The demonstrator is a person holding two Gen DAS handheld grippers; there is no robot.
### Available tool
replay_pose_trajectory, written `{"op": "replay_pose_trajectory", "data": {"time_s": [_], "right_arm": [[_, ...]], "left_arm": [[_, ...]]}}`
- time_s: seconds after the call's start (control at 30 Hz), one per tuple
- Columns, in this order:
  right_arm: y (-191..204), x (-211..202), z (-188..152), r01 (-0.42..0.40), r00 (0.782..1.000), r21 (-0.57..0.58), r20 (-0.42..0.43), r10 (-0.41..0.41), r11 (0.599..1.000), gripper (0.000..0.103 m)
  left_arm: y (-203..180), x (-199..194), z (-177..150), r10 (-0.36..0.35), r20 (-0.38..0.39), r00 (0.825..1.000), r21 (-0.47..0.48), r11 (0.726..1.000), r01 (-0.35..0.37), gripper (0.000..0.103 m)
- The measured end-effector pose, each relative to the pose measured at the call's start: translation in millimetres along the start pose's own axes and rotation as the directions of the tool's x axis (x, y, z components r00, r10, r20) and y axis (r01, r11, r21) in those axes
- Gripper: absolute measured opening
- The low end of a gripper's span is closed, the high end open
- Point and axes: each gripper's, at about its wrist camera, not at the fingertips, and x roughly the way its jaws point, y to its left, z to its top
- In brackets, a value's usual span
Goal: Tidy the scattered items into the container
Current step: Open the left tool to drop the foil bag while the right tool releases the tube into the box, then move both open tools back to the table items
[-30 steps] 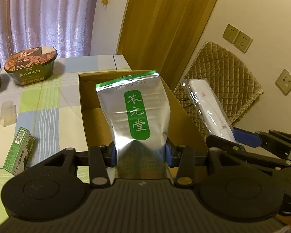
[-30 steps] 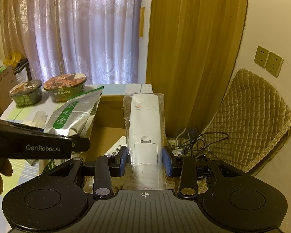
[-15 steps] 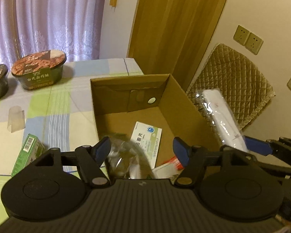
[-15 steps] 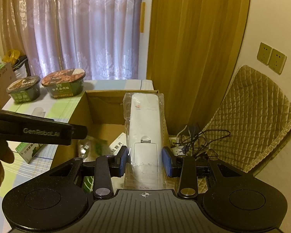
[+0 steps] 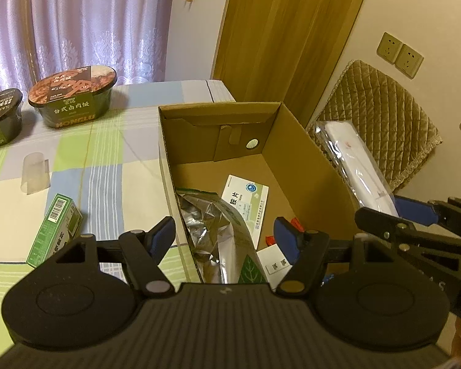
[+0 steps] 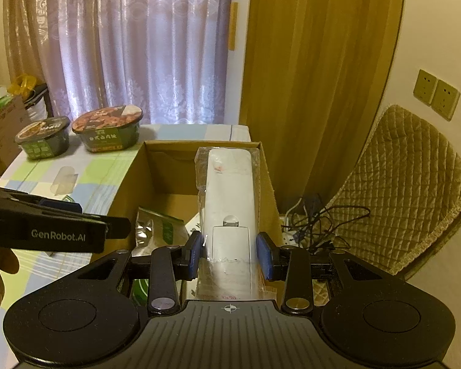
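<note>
Two grippers were held above the cardboard box [image 5: 310, 166], an open-topped corrugated carton standing on the checked tablecloth [image 5: 107, 166]. The right gripper [image 6: 230, 255] was clamped on the white remote [image 6: 230, 196], a long rigid slab sealed in a clear crinkled sleeve. Its long axis ran straight forward from the fingers, over the box's right wall, so release appeared to require a shift leftward and down. The left gripper [image 5: 224, 236] had its fingers spread wide and empty above the silver foil pouch [image 5: 212, 230], which lay crumpled inside the box beside a flat white medicine carton [image 5: 249, 203]. One green carton [image 5: 57, 230] remained on the cloth, nearer the left gripper.
</note>
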Motion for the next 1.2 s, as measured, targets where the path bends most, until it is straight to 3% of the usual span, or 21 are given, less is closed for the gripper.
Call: {"op": "replay_pose_trajectory", "data": {"time_s": [0.57,0.6,0.67,1.2], "right_arm": [[8.0,-1.5,7.1,-0.011,0.999,0.008,0.042,0.011,1.0,0.043],[6.8,-1.7,6.3,-0.015,0.999,0.016,0.042,0.015,1.0,0.058],[4.4,-4.1,3.7,-0.018,0.998,0.035,0.053,0.016,0.999,0.076],[3.5,-20.4,-24.2,-0.015,1.0,0.078,0.005,0.015,0.997,0.076]], "left_arm": [[12.2,-13.2,-4.9,0.007,0.001,1.0,-0.013,1.0,-0.007,0.066],[13.3,-13.6,-5.4,0.009,0.001,1.0,-0.015,1.0,-0.009,0.066],[14.8,-14.7,-6.4,0.01,0.0,1.0,-0.016,1.0,-0.01,0.066],[21.3,-28.9,-19.8,0.015,-0.004,1.0,-0.022,1.0,-0.015,0.066]]}}
